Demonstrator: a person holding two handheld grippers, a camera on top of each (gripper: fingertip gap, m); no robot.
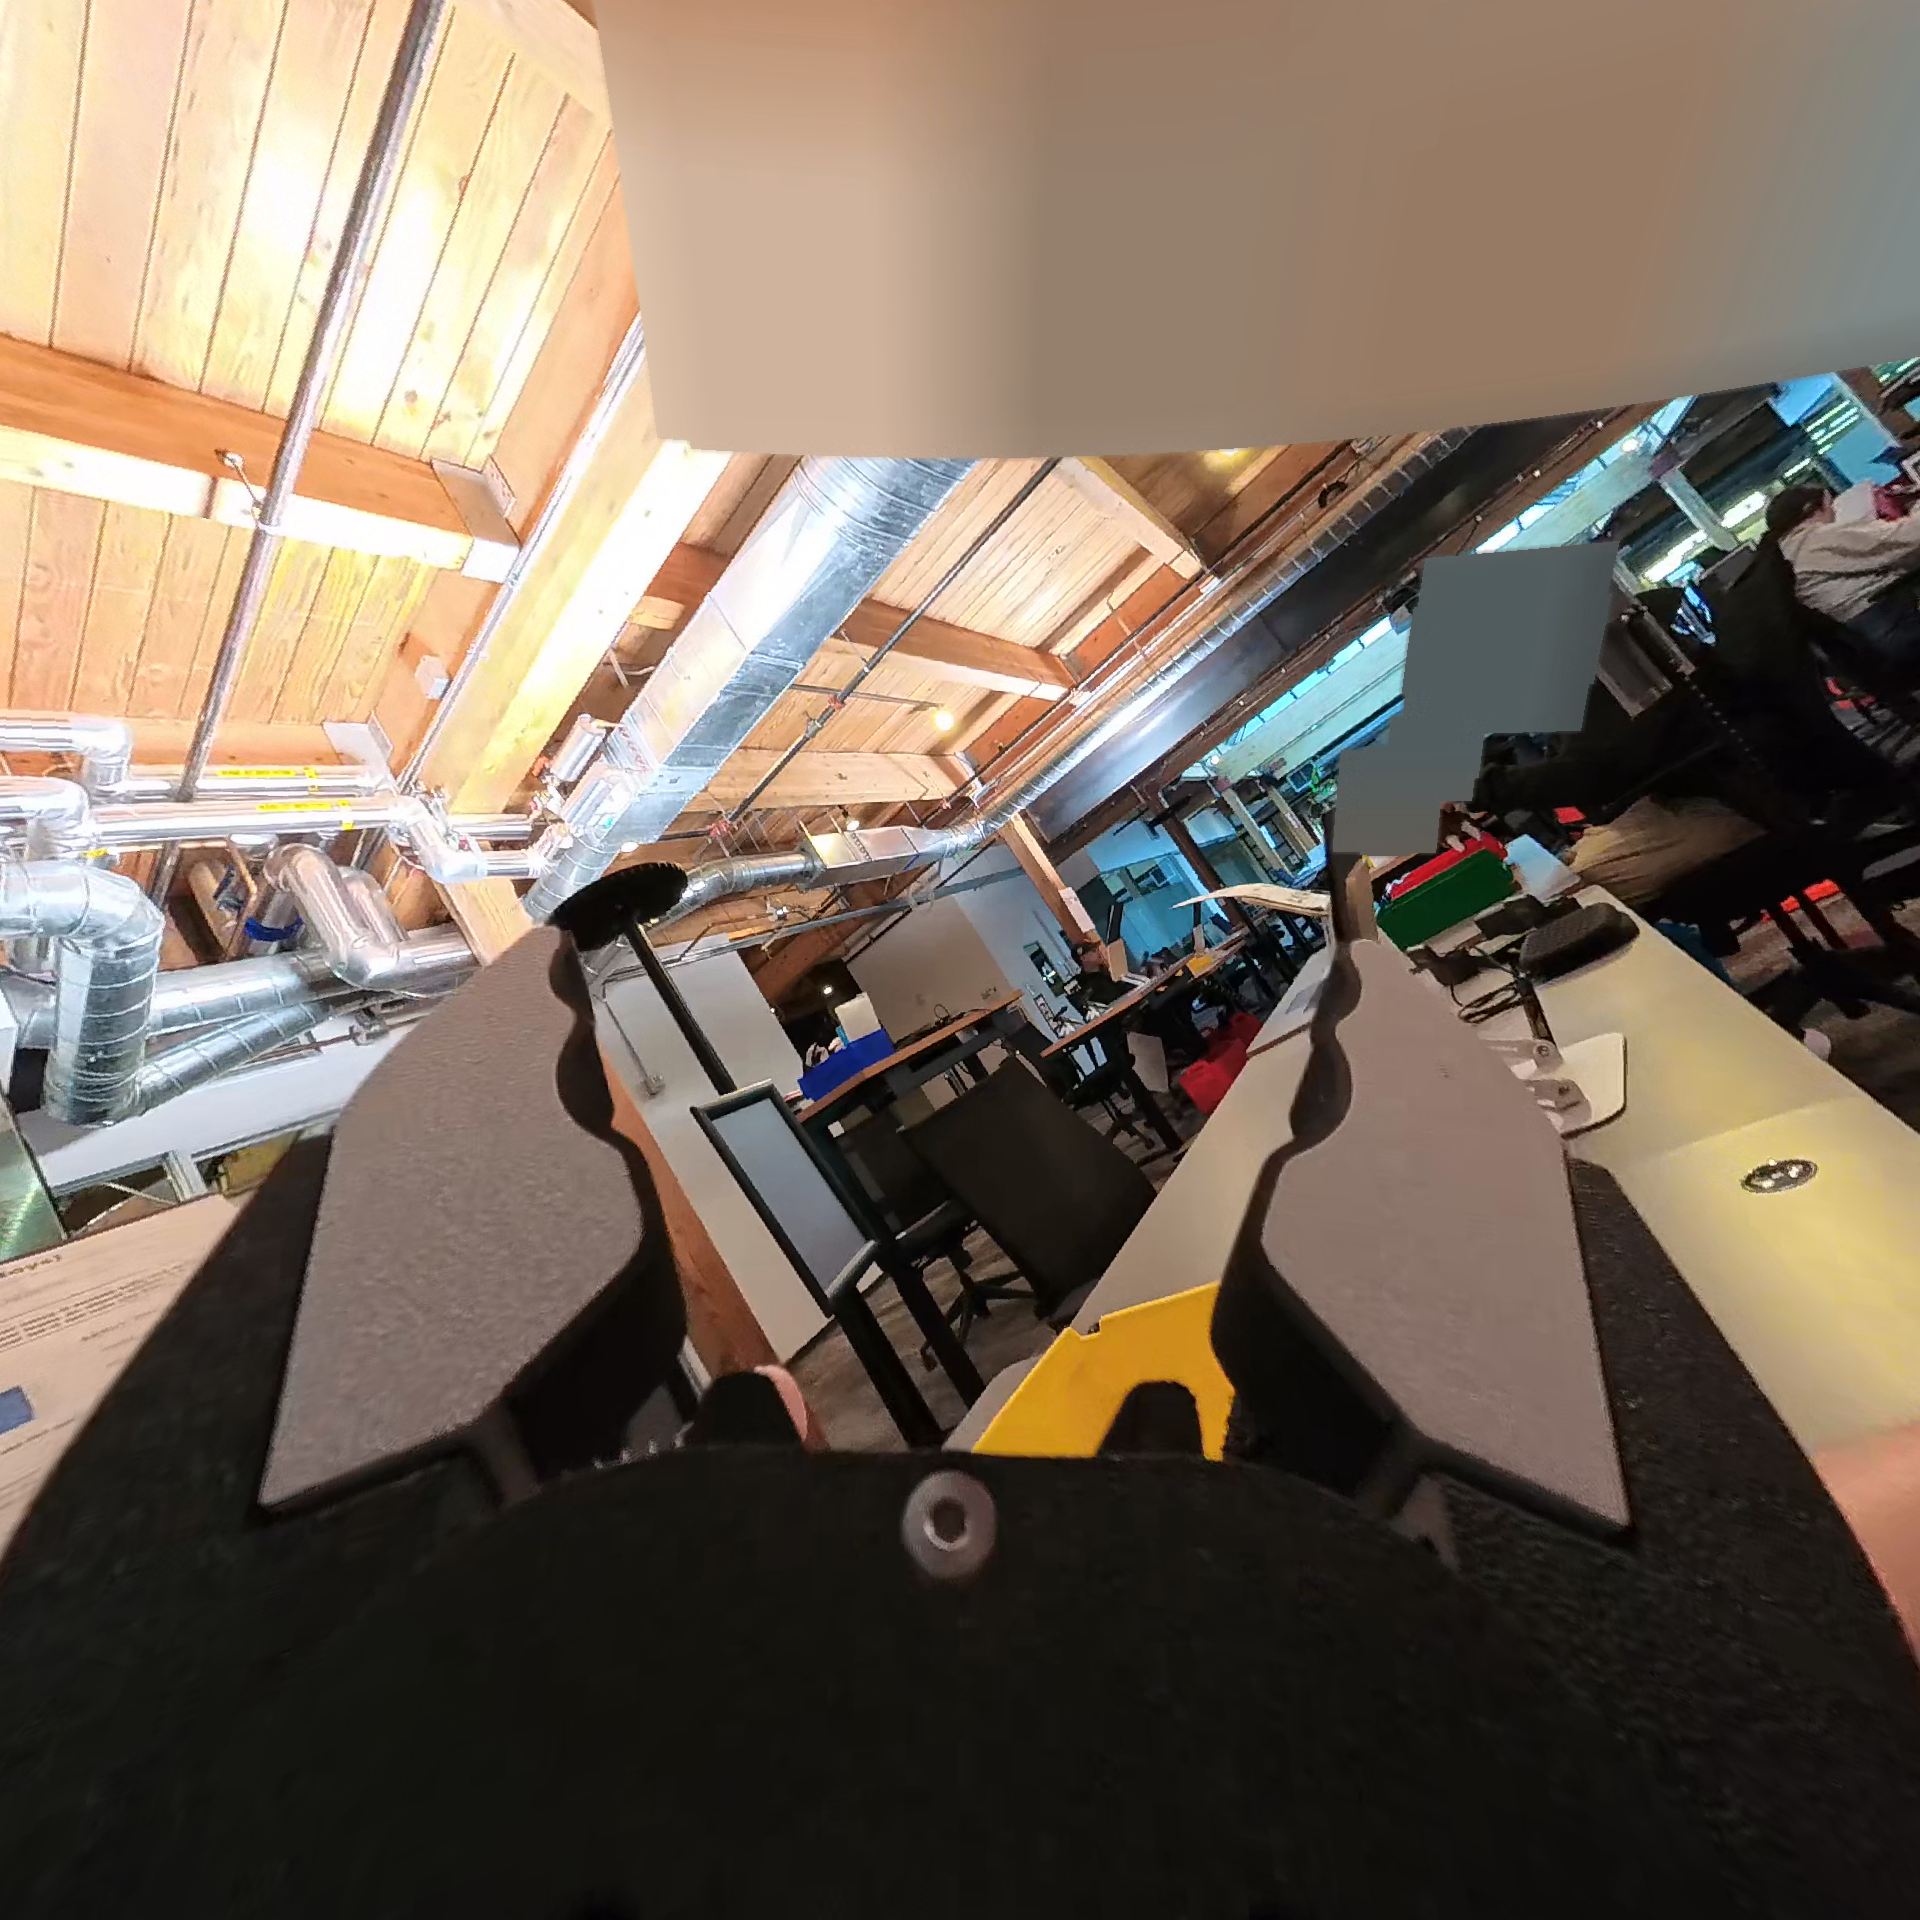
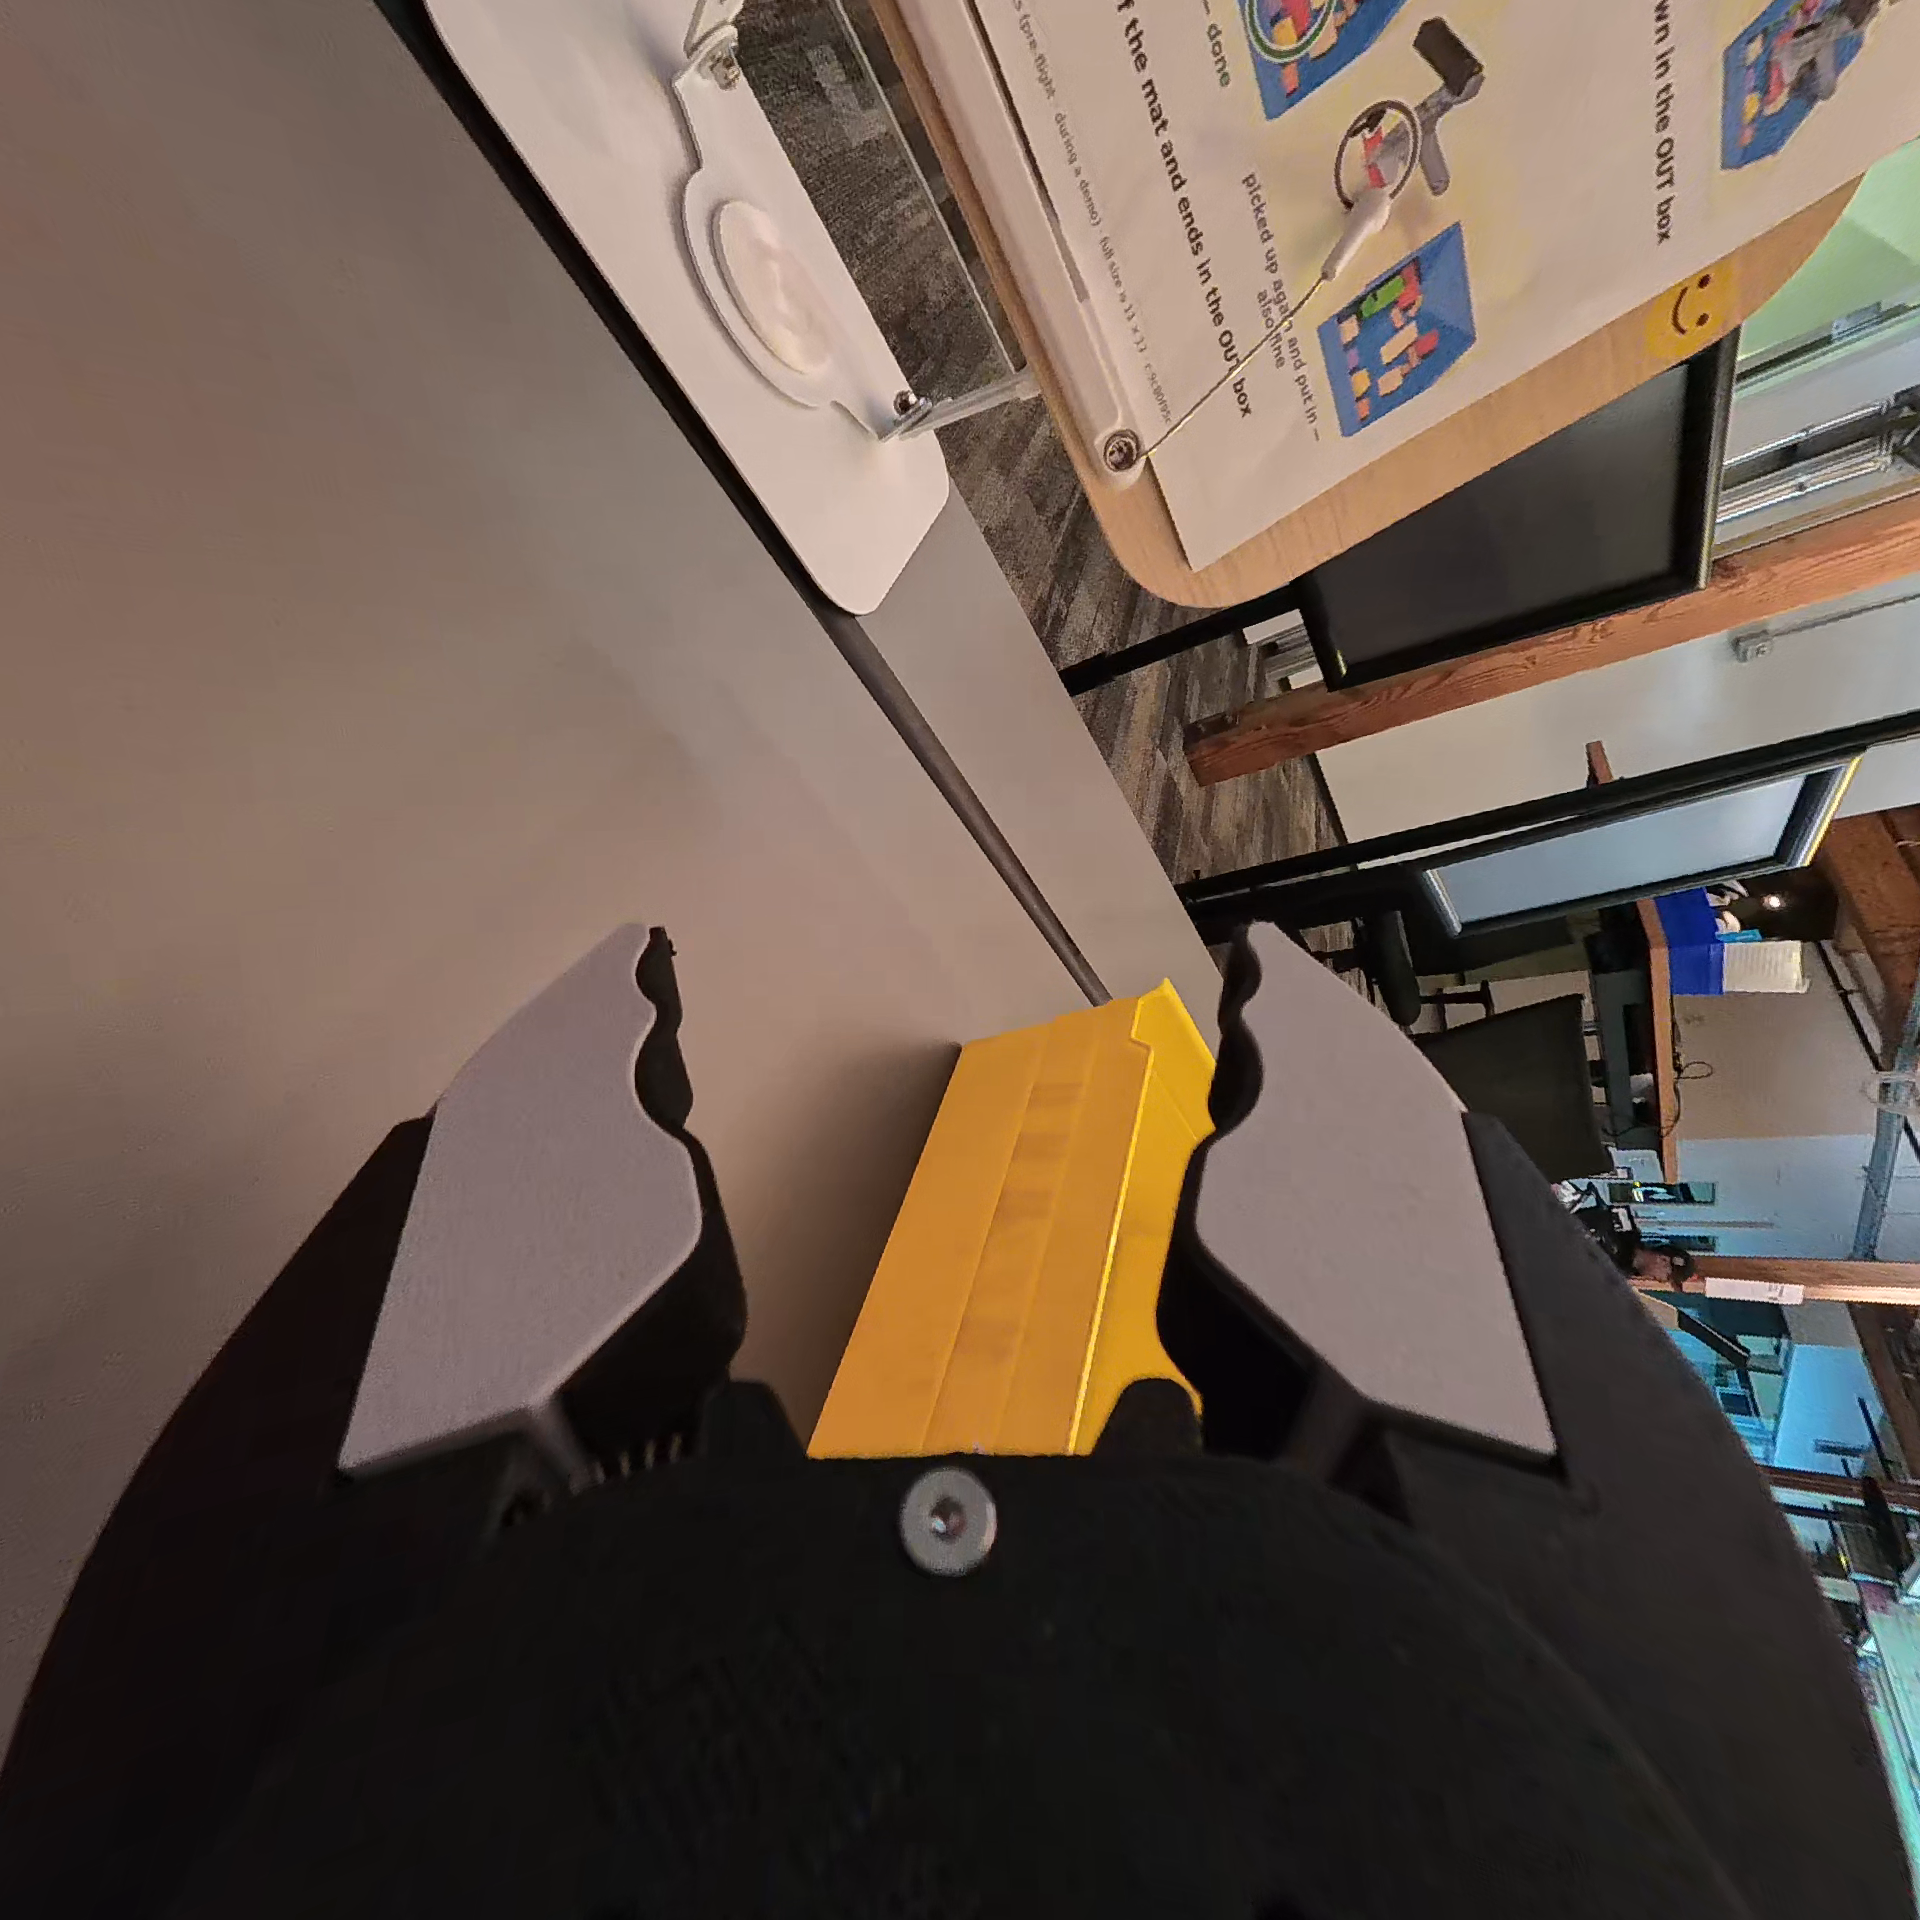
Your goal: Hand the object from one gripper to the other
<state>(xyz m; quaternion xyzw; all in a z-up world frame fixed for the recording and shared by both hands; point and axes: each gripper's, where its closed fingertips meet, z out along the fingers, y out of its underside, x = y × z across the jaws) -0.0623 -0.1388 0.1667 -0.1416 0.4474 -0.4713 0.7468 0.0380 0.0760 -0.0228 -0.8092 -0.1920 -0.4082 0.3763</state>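
both the left gripper (image 1: pixel 956 945) and right gripper (image 2: pixel 951 956) gape wide, gripping nothing; a yellow object (image 2: pixel 1039 1226) lies on the counter (image 2: pixel 364 727) at the right gripper's five o'clock.

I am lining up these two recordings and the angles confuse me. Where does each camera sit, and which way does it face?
Left wrist view: on the left gripper, tilted up toward ceiling pipes and desks; both fingers spread, empty.
Right wrist view: on the right gripper, facing along a grey table toward a poster; fingers spread.
Shared: the yellow bin and the table.
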